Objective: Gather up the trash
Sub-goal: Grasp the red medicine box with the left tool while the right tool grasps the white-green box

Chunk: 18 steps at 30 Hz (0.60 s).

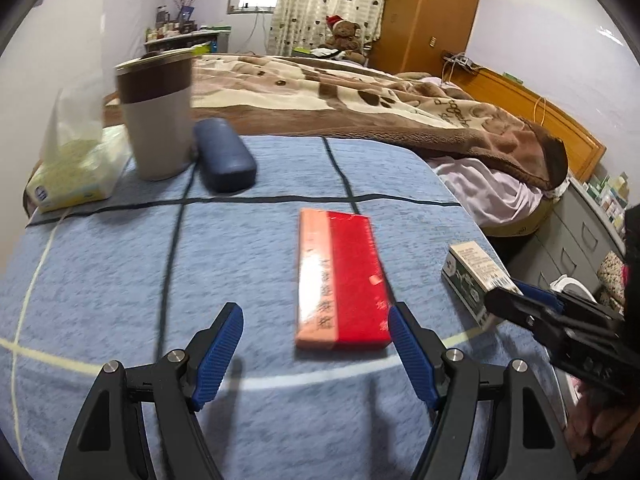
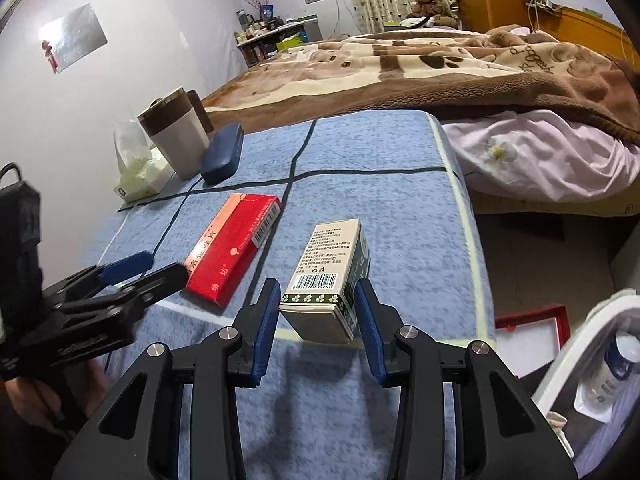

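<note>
- Bedroom scene; blue cloth (image 2: 360, 168) with dark grid lines covers a table beside a bed with a brown patterned blanket (image 2: 440, 68); teddy bear (image 1: 346, 36) and wooden wardrobe (image 1: 432, 8) at the back.
- Far left on the cloth: tissue pack (image 1: 72, 176) with a sheet sticking up, touching or just beside a brown-and-white lidded cup (image 1: 158, 116).
- Dark blue glasses case (image 1: 224, 156) lies just right of the cup, touching its base or nearly so.
- Left gripper (image 1: 316, 344): jaws wide apart, nothing held, hovering over the cloth; blue pads (image 1: 218, 354) straddle the near end of the red and pink box.
- Red and pink box (image 1: 340, 280) lies flat mid-cloth, long side running away from the camera, barcode on its side in the right wrist view; not gripped.
- Green and white box (image 2: 328, 280) sits near the right edge of the cloth, barcode face up, well apart from the red one.
- Right gripper (image 2: 318, 320): jaws partly closed around the green and white box, both blue pads against its sides or very nearly; box appears to rest on the cloth.
- Lower right off the table: white bin (image 2: 580, 360) with a bottle (image 2: 612, 368) inside, red-framed tray (image 2: 532, 328) on the floor next to it.
</note>
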Available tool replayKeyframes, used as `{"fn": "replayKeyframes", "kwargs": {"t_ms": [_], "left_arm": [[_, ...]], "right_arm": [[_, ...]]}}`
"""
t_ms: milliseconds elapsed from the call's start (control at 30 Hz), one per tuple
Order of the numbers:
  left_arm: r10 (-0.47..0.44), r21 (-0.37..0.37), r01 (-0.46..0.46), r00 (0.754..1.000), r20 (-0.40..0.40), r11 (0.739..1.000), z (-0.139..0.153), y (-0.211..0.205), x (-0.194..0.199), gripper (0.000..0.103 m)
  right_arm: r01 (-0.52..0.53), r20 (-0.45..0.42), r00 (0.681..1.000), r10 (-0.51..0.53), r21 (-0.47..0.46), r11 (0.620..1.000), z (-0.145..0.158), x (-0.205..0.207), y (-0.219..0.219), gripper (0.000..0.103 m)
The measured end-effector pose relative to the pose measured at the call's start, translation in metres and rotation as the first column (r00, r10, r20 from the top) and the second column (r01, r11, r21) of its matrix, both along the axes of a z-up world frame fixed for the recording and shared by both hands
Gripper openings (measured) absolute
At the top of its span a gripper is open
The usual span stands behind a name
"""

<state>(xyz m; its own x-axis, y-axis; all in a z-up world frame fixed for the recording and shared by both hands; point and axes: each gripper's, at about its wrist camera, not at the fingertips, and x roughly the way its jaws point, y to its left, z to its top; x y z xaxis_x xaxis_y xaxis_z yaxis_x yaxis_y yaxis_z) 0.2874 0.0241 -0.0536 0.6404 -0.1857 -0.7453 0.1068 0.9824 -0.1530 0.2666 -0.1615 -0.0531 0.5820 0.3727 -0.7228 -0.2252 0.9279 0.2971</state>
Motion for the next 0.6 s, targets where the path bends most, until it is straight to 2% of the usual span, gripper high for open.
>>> {"fn": "replayKeyframes", "kwargs": {"t_ms": [200, 333, 367, 433, 600], "left_arm": [[-0.014, 0.043, 0.016, 0.999, -0.036, 0.999, -0.015, -0.024, 0.021, 0.075], [0.007, 0.074, -0.002, 0.998, -0.062, 0.997, -0.025, -0.03, 0.028, 0.075], [0.009, 0.081, -0.005, 0.998, -0.058, 0.997, -0.025, -0.031, 0.028, 0.074], [0.025, 0.128, -0.018, 0.998, -0.053, 0.992, -0.026, -0.032, 0.026, 0.062], [0.036, 0.102, -0.029, 0.997, -0.064, 0.994, -0.023, -0.026, 0.017, 0.062]], "right_arm": [[0.012, -0.011, 1.0, -0.011, 0.025, 1.0, -0.005, 0.0, -0.01, 0.04], [0.015, -0.017, 1.0, -0.015, 0.03, 0.999, -0.008, 0.0, -0.014, 0.04], [0.016, -0.017, 1.0, -0.016, 0.031, 0.999, -0.008, -0.001, -0.015, 0.04], [0.015, -0.015, 1.0, -0.015, 0.033, 0.999, -0.007, -0.003, -0.016, 0.039], [0.016, -0.007, 1.0, -0.016, 0.035, 0.999, -0.004, -0.011, -0.02, 0.039]]}}
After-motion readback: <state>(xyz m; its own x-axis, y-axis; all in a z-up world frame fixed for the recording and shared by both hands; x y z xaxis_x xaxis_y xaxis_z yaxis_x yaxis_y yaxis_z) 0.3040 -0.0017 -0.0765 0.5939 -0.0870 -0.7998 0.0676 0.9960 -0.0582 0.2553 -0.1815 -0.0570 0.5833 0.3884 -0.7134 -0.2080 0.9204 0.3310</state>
